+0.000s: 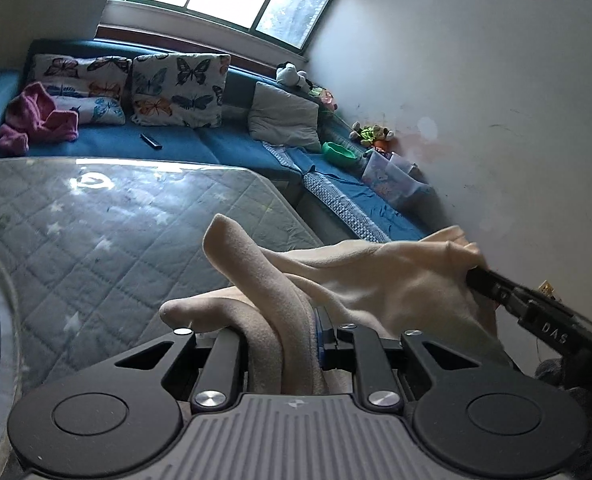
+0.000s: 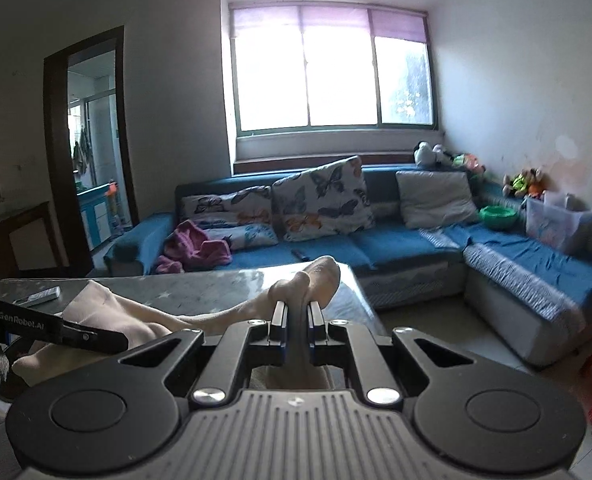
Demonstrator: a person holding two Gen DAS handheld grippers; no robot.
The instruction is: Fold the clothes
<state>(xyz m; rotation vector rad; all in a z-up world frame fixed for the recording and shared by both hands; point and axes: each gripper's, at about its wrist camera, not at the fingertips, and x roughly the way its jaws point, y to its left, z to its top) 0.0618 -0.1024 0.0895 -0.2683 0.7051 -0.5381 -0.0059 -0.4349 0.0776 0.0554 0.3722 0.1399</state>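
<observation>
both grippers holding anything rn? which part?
Yes. Both clamp the same cream garment. The left gripper pinches a bunched fold; the right gripper pinches another bunched edge. Which part of the garment each is can't be told.

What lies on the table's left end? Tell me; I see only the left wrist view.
Observer: A remote lies there, just beyond the cloth.
Operator: Report the right gripper's hold.
Observer: The right gripper is shut on a bunched fold of the cloth, which pokes out above its fingertips.
Operator: Say what stands left of the sofa.
Observer: An open doorway, past the left arm of the sofa.
</observation>
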